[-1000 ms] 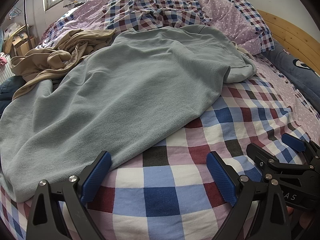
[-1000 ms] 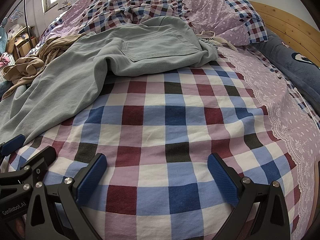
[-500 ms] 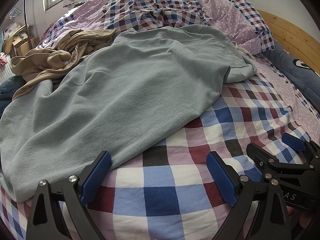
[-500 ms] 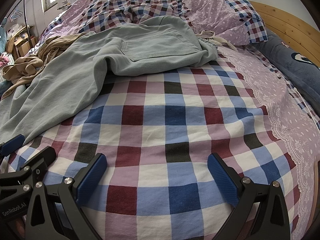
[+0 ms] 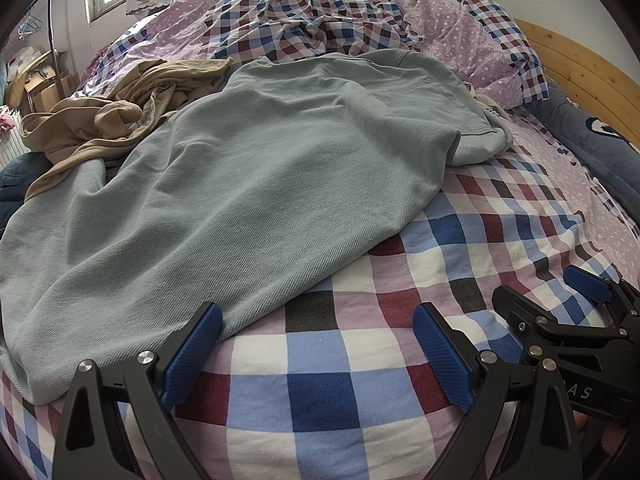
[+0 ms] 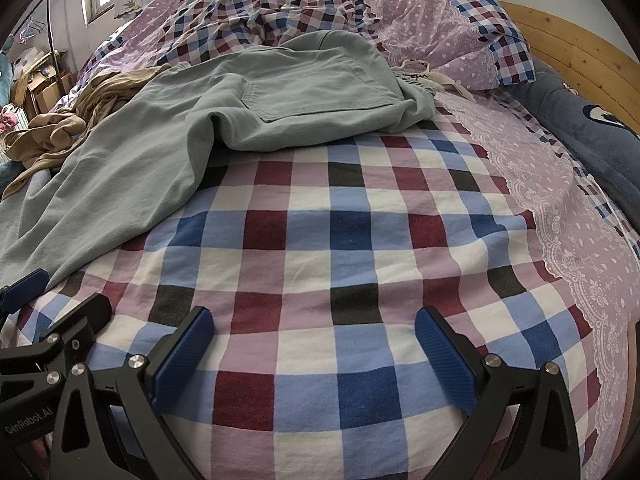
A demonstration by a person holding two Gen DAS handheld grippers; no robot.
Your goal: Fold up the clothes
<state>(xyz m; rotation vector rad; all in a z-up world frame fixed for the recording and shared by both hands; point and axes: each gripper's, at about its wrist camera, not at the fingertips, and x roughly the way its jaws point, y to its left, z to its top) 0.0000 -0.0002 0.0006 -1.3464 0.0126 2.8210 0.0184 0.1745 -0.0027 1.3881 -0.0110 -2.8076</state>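
A pale green-grey pair of trousers (image 5: 248,184) lies spread across the checked bedsheet (image 5: 360,360), its back pocket showing in the right wrist view (image 6: 316,92). A tan garment (image 5: 120,120) lies crumpled at the far left. My left gripper (image 5: 316,340) is open and empty, its left finger just at the trousers' near hem. My right gripper (image 6: 312,344) is open and empty over bare sheet to the right of the trousers (image 6: 160,152). Each gripper shows at the edge of the other's view.
A rumpled checked duvet (image 5: 320,16) and a lilac dotted pillow (image 5: 472,40) lie at the head of the bed. A dark blue plush cushion (image 6: 592,136) lies along the wooden headboard (image 6: 568,44) at the right. Boxes (image 5: 40,84) stand beyond the left side.
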